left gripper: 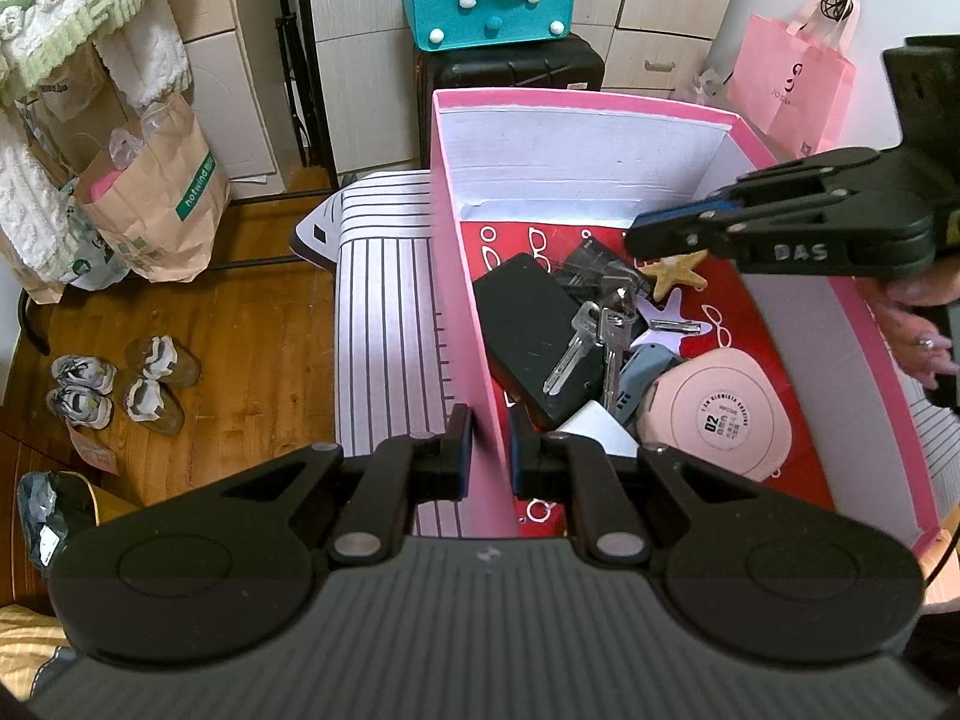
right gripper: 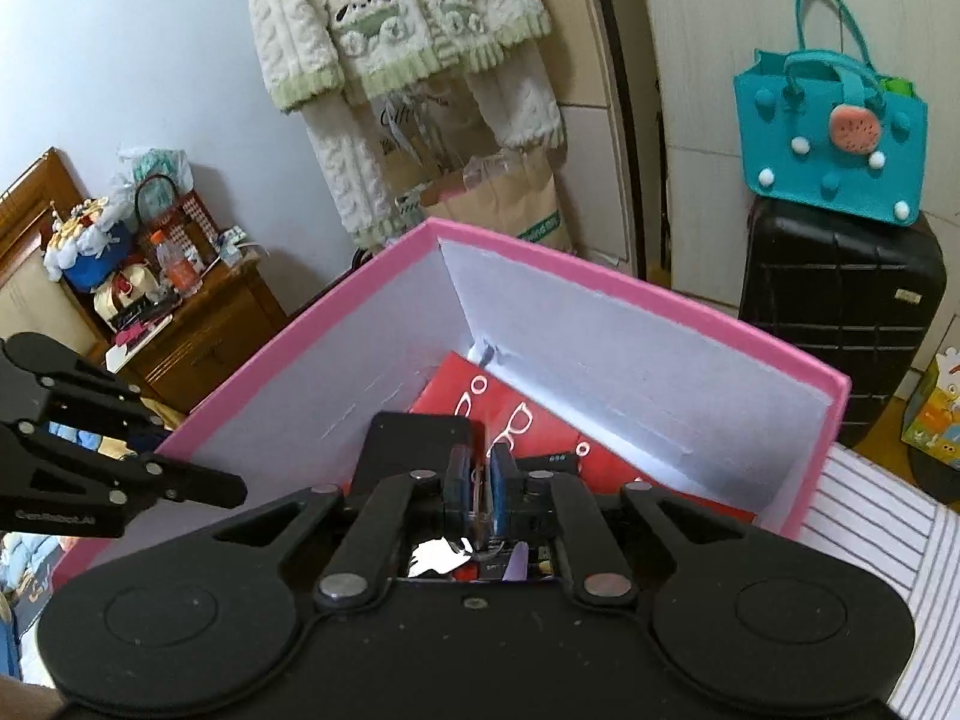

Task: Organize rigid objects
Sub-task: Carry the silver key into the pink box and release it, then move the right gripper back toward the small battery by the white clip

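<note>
While the left gripper (left gripper: 491, 450) is straddling the pink box's left wall (left gripper: 465, 312) near its near corner, one finger outside and one inside, it is pinching that wall and steadying the pink box (left gripper: 600, 102). The right gripper (right gripper: 478, 483) is hanging over the box's interior with its blue pads nearly pressed together; something thin and pale is showing in the narrow slit between them, but what it is I cannot tell.

Below, the box's contents are lying heaped on a red printed sheet (left gripper: 774, 420): a black case (left gripper: 528, 324) against the left wall, a bunch of keys (left gripper: 591, 342) resting on it, a starfish (left gripper: 678, 279) toward the far side, and a round pink compact (left gripper: 720, 420) near the near edge.

My judgement of the risks: if the right gripper is carrying a thin item, it could be slipping out, since the pads are gripping only an edge. Pulling on the wall could also be tipping the cardboard box and sliding the keys off the case.
</note>
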